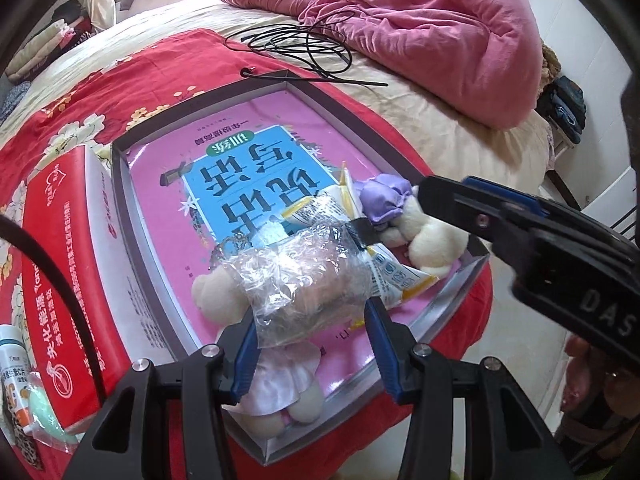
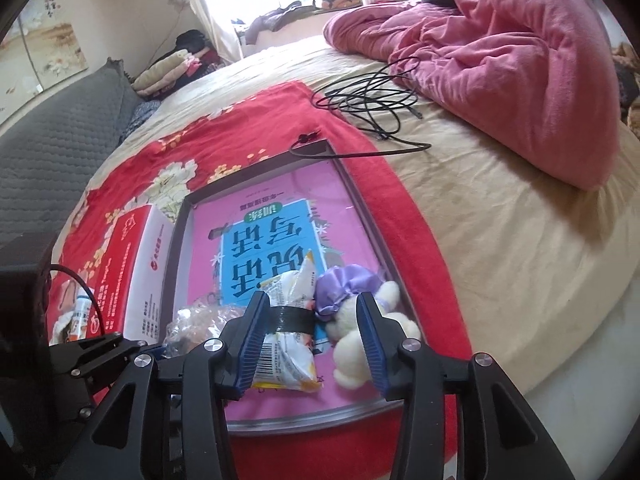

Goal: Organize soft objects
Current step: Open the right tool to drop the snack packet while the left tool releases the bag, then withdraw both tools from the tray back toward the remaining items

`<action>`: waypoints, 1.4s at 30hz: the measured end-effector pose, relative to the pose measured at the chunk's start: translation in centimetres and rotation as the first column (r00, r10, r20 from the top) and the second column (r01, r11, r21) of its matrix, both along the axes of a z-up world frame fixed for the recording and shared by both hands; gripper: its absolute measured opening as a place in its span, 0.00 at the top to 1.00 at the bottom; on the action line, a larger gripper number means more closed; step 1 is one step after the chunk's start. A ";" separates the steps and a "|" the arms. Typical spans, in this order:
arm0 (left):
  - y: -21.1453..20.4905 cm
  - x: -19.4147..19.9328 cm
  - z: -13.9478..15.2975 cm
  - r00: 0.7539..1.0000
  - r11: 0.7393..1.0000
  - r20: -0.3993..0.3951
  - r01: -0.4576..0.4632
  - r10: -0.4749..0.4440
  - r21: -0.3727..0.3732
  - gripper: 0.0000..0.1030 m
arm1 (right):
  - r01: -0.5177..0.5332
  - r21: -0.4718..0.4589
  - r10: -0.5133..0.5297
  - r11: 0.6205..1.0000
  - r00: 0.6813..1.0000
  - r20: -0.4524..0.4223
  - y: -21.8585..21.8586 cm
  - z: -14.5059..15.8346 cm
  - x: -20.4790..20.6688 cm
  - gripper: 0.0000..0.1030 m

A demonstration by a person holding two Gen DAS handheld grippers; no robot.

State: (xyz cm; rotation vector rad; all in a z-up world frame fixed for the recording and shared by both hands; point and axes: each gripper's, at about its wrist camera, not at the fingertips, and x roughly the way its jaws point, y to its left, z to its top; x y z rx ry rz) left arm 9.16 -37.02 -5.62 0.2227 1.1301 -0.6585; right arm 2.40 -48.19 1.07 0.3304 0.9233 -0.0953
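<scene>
A shallow grey tray on the bed holds a pink and blue book. On the book lie a cream plush bear in a pink dress, a crumpled clear plastic bag, a yellow and white snack packet and a cream plush bear in a purple dress. My left gripper is open around the plastic bag and pink-dress bear. My right gripper is open over the packet and the purple-dress bear.
A red and white carton stands left of the tray on a red floral cloth. Small bottles lie beside it. A black cable and a pink duvet lie beyond.
</scene>
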 end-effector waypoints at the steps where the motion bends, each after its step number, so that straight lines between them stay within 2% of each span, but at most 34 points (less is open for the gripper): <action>1: 0.0 0.1 0.0 1.000 1.000 0.000 -0.004 0.004 0.000 0.51 | 0.003 0.003 -0.003 1.000 1.000 0.001 -0.1 0.1 -0.1 0.55; 4: 0.1 0.2 0.0 1.000 1.000 0.005 -0.010 0.010 0.006 0.51 | 0.013 0.000 -0.013 1.000 1.000 0.001 -0.3 0.3 -0.4 0.53; 6: 0.1 0.2 0.1 1.000 1.000 0.006 -0.012 0.012 0.006 0.51 | 0.020 -0.005 -0.020 1.000 1.000 -0.001 -0.4 0.3 -0.6 0.48; 15: -0.1 0.1 0.4 1.000 1.000 0.009 -0.008 0.008 0.019 0.50 | 0.042 -0.019 -0.042 0.999 0.999 -0.006 -0.7 0.8 -1.1 0.44; 20: 0.0 -0.2 0.5 1.000 1.000 0.009 -0.008 0.008 0.021 0.42 | 0.042 -0.026 -0.042 0.999 0.999 -0.010 -0.6 0.8 -1.1 0.42; 23: 0.1 -0.4 0.6 1.000 1.000 0.007 -0.009 0.009 0.020 0.42 | 0.044 -0.033 -0.045 0.998 0.999 -0.008 -0.6 1.0 -1.3 0.39; 42: 1.6 -1.3 2.2 0.999 1.000 0.013 -0.030 0.030 -0.005 0.34 | 0.051 -0.069 -0.050 0.996 0.999 0.009 0.0 2.7 -1.9 0.38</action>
